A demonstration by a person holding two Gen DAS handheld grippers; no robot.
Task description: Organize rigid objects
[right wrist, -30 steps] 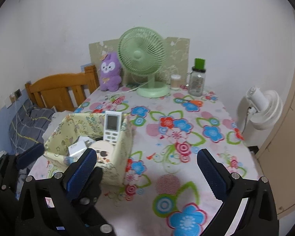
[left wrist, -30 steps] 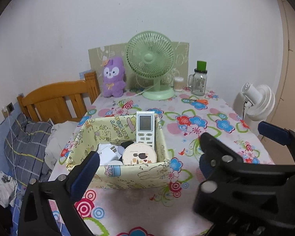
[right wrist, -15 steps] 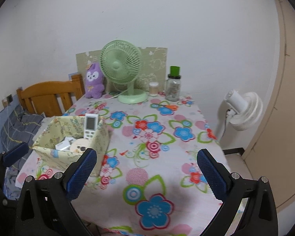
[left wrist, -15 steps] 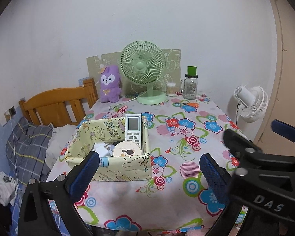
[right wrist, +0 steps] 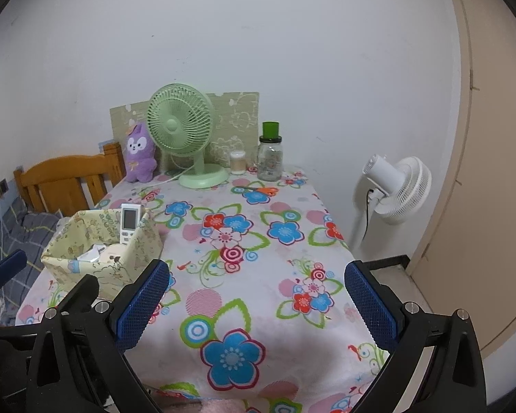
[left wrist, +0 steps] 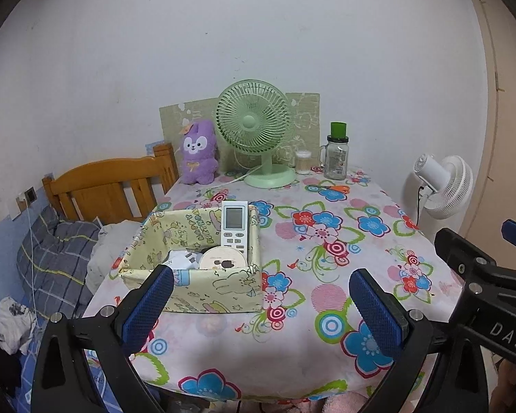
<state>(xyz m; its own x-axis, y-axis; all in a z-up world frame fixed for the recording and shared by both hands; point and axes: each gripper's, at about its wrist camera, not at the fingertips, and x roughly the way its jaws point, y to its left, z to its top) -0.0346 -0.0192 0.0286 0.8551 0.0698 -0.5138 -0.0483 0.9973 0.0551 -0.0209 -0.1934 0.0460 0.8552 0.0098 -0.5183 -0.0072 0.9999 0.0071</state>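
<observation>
Now we hold both the left tool (left wrist: 258,304) and right tool (right wrist: 256,304) spread and empty; we should leave the filled fabric box (left wrist: 196,272) undisturbed.

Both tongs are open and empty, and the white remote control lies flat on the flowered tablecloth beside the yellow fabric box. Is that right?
Not quite. In the left wrist view the white remote control stands inside the yellow fabric box, leaning on its far wall, not on the flowered tablecloth. Left tongs and right tongs are open and empty.
</observation>
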